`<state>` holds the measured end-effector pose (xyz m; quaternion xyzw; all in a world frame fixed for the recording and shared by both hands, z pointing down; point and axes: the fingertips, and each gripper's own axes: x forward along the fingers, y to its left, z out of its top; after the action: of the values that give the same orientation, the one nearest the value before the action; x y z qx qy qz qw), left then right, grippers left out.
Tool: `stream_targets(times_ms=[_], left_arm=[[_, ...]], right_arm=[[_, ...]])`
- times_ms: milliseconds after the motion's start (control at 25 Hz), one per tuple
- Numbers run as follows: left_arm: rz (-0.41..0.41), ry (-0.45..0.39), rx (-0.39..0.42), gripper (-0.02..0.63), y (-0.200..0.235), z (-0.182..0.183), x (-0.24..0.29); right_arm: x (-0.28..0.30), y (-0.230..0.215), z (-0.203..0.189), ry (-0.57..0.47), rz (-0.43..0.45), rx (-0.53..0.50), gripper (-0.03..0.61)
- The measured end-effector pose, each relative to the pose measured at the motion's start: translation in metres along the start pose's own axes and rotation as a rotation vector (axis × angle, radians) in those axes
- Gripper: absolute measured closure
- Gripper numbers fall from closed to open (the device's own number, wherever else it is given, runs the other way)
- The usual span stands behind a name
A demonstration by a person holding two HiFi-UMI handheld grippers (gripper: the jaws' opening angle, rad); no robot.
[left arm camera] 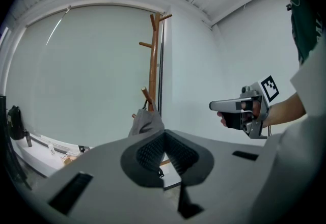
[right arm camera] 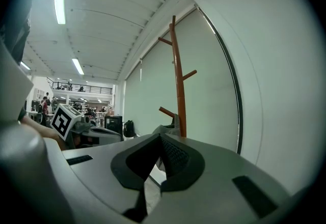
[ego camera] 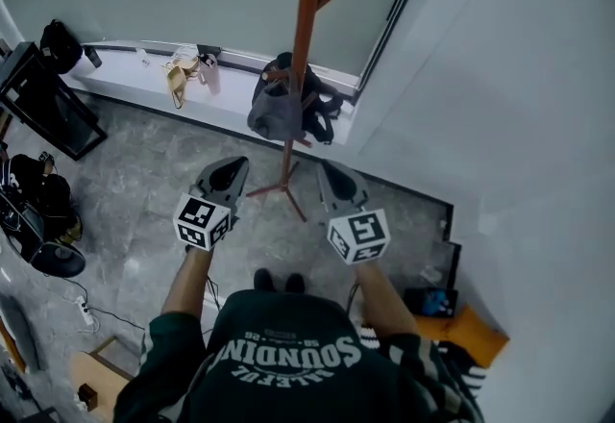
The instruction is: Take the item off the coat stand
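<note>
In the head view, the wooden coat stand (ego camera: 306, 27) rises from the grey floor (ego camera: 144, 219) in front of the window ledge (ego camera: 125, 65). The dark grey item (ego camera: 274, 113), a bag or soft cap as far as this steep angle lets me judge, hangs on a low peg against the pole. The left gripper (ego camera: 229, 171) and right gripper (ego camera: 332, 171) are held side by side, pointing toward the stand's base and apart from the item.

In the left gripper view, the left gripper's (left arm camera: 164, 134) fingers are closed together with nothing between them. Beyond them the grey item (left arm camera: 146, 122) hangs from a peg low on the coat stand (left arm camera: 153, 65). The right gripper (left arm camera: 214, 106) shows at the right, held in a hand.

In the right gripper view, the right gripper's (right arm camera: 161, 139) fingers also meet at their tips and grip nothing. The coat stand (right arm camera: 178, 80) stands ahead, the grey item (right arm camera: 168, 129) just showing beside its pole. The left gripper (right arm camera: 116, 135) is alongside at the left.
</note>
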<state>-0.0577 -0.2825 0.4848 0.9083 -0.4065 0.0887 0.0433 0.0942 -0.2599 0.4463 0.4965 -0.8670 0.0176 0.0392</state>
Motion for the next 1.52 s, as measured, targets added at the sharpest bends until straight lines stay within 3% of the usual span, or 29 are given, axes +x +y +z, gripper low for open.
stream_targets(times_ms=[160, 280, 400, 680, 840, 1520], left_arm=[[-0.009, -0.033, -0.022, 0.604, 0.001, 0.001, -0.001], [-0.002, -0.046, -0.045, 0.491, 0.003, 0.000, 0.000], [0.004, -0.031, -0.051, 0.442, 0.004, -0.007, 0.002], [0.014, 0.004, -0.064, 0.442, 0.005, -0.024, 0.007], [0.021, 0.012, -0.027, 0.442, 0.013, -0.031, 0.015], [0.040, 0.058, -0.068, 0.441, 0.057, -0.050, 0.068]], right_arm=[[0.004, 0.001, -0.003, 0.001, 0.004, 0.009, 0.580], [0.005, 0.001, -0.008, 0.011, 0.007, 0.012, 0.580], [0.006, 0.002, -0.011, 0.018, 0.012, 0.011, 0.580], [0.002, 0.006, -0.015, 0.033, 0.009, 0.015, 0.580], [-0.003, 0.008, -0.018, 0.042, -0.001, 0.015, 0.580], [-0.015, -0.004, -0.044, 0.104, -0.053, 0.035, 0.578]])
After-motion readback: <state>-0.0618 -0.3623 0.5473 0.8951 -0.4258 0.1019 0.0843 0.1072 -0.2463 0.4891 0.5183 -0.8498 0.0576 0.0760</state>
